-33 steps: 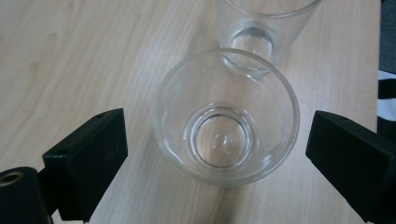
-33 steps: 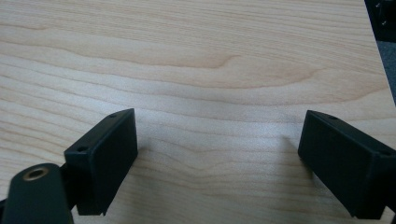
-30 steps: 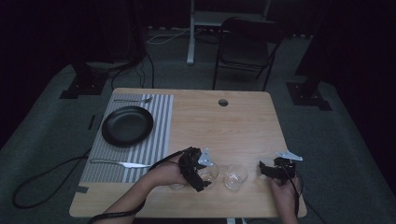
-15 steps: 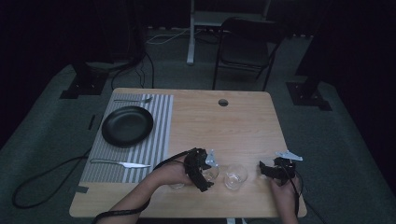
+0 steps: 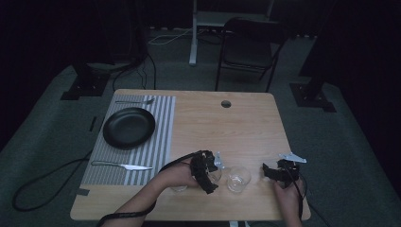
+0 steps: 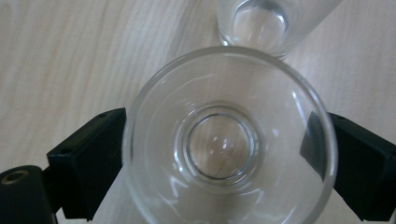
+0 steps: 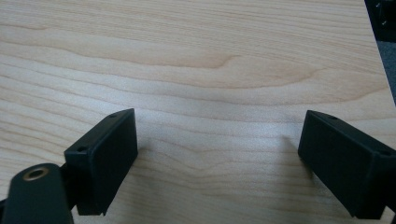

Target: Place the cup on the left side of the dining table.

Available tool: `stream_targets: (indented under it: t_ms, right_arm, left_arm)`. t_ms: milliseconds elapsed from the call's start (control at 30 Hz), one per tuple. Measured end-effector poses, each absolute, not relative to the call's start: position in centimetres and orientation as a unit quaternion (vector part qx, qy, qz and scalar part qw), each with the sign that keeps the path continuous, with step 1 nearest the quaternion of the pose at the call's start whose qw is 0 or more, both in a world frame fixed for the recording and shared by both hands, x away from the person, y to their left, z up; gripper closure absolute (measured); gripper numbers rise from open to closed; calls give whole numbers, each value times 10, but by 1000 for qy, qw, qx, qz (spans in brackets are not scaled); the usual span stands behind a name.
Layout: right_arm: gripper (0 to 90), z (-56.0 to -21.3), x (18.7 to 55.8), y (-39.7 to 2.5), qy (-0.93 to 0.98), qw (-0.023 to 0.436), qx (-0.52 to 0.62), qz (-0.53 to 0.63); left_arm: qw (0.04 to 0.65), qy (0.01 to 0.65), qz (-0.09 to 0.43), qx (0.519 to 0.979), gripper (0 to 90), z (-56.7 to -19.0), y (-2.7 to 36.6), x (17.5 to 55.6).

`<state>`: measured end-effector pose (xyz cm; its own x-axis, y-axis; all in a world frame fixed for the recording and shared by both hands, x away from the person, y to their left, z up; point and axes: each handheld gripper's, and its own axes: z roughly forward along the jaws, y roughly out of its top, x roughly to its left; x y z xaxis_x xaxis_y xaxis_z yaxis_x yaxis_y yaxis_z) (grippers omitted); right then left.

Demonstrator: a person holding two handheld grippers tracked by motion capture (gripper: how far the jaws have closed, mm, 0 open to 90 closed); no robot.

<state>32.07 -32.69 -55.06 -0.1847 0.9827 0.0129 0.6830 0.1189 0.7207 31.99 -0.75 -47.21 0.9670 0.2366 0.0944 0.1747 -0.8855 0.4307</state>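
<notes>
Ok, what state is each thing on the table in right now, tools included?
Clear drinking glass: upright, empty, between the left tool's jaws.
Second clear glass: upright, empty, free.
Left tool: around the first glass.
Right tool: open, empty.
Black round plate: empty, on striped placemat.

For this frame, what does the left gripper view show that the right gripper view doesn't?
Left gripper view: a clear glass seen from above, standing between its tool's two black jaws, which sit at the glass's sides, and a second glass just beyond it.
Right gripper view: its tool open, with nothing between the jaws.
Both: the light wooden table underneath.
</notes>
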Motion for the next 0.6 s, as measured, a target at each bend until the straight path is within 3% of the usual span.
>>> stream_targets:
  t_ms: [33,67,600]
  right_arm:
    - [114,-551,321,-327,706,245,589,305]
    - [114,-551,321,-327,706,245,589,305]
    - [114,-551,321,-327,707,245,589,305]
  left_arm:
    - [213,107,73,968,75,-472,-8,320]
    - [215,109,68,968,161,-473,-9,320]
    - [198,102,75,972,181,-471,-10,319]
